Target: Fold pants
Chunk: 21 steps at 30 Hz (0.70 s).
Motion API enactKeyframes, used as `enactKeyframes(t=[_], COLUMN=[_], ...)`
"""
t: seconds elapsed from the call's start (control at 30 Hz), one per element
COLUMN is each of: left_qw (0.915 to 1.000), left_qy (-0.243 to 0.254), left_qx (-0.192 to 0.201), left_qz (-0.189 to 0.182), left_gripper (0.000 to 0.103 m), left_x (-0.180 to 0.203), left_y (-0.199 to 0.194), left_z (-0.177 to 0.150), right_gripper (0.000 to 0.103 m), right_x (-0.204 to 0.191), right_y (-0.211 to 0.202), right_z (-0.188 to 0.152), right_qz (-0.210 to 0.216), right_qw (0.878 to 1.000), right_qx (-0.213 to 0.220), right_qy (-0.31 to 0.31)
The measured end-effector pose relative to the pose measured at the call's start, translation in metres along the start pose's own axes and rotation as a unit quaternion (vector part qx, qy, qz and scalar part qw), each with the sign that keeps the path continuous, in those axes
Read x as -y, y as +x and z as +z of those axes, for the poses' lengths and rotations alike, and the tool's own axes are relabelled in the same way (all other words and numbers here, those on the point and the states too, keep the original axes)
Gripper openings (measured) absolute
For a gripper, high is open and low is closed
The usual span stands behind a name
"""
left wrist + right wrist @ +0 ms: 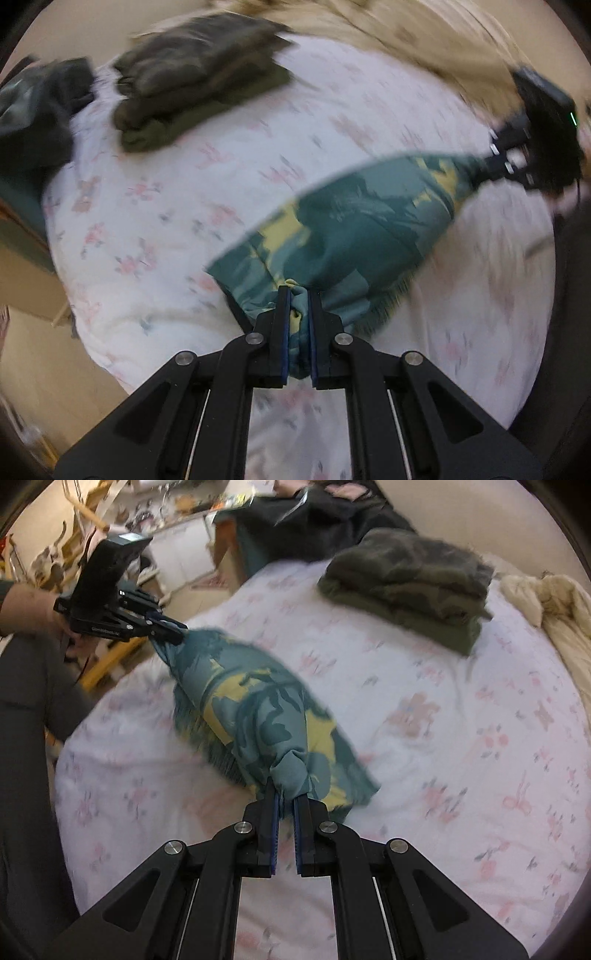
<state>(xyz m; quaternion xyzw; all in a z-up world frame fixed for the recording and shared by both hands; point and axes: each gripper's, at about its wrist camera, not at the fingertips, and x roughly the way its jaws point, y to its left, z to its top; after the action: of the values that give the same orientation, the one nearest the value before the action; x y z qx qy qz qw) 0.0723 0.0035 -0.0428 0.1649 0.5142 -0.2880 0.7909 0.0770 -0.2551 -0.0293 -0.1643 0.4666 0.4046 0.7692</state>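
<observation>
While gripper-held both ends, pants (pixel 354 221) span left-right

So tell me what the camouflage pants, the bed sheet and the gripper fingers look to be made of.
Camouflage pants: thin woven cloth, matte; it bunches softly where each gripper pinches it, though blur hides the weave.
Bed sheet: light printed fabric, probably cotton, matte and slightly wrinkled.
Gripper fingers: rigid black plastic, likely, with blue pad strips inside and shiny metal pivot pins.
</observation>
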Motion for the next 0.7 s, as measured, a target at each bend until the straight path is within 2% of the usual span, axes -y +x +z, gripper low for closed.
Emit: enactKeyframes(t=[0.1,0.17,0.3,0.37,0.4,0.43,0.47,0.53,0.6,0.67,0.7], left_qw=[0.9986,0.9949,0.9878,0.9878,0.9881,0.9887,0.9885,0.988,0.9916,0.9895,0.981], left_qy=[0.042,0.063,0.062,0.048,0.029,0.016,-0.001,-0.022,-0.049,-0.124,-0.186], left_qx=[-0.033,-0.078,-0.141,-0.146,-0.15,-0.149,-0.151,-0.153,-0.118,-0.07,-0.047], left_qz=[0.007,0.006,0.024,0.023,0.015,0.01,0.006,0.009,0.022,0.026,0.027], left_gripper=[0.006,0.008,0.01,0.019,0.032,0.043,0.045,0.045,0.045,0.045,0.044], left_x=[0.02,0.029,0.033,0.03,0.024,0.019,0.013,0.0,-0.015,-0.035,-0.044], left_y=[0.015,0.035,0.058,0.05,0.039,0.031,0.022,0.001,-0.024,-0.041,-0.044], left_z=[-0.013,-0.024,-0.035,-0.033,-0.031,-0.031,-0.032,-0.031,-0.024,-0.012,-0.006], right_gripper=[0.006,0.006,0.008,0.013,0.015,0.02,0.022,0.023,0.023,0.023,0.023], right_x=[-0.006,-0.007,-0.005,-0.002,0.001,0.004,0.008,0.019,0.026,0.033,0.036], right_y=[0.016,0.032,0.051,0.045,0.042,0.035,0.027,0.008,-0.018,-0.034,-0.039], right_z=[-0.011,-0.018,-0.021,-0.022,-0.023,-0.025,-0.027,-0.028,-0.02,-0.006,0.004], right_qz=[-0.002,-0.022,-0.036,-0.025,-0.019,-0.02,-0.023,-0.022,-0.047,-0.066,-0.065], right_qw=[0.999,0.997,0.993,0.991,0.991,0.989,0.989,0.987,0.988,0.983,0.977], right_qx=[-0.034,-0.066,-0.113,-0.127,-0.132,-0.139,-0.139,-0.134,-0.094,-0.054,-0.028], right_qy=[-0.007,-0.013,-0.005,0.018,0.028,0.039,0.049,0.084,0.115,0.163,0.203])
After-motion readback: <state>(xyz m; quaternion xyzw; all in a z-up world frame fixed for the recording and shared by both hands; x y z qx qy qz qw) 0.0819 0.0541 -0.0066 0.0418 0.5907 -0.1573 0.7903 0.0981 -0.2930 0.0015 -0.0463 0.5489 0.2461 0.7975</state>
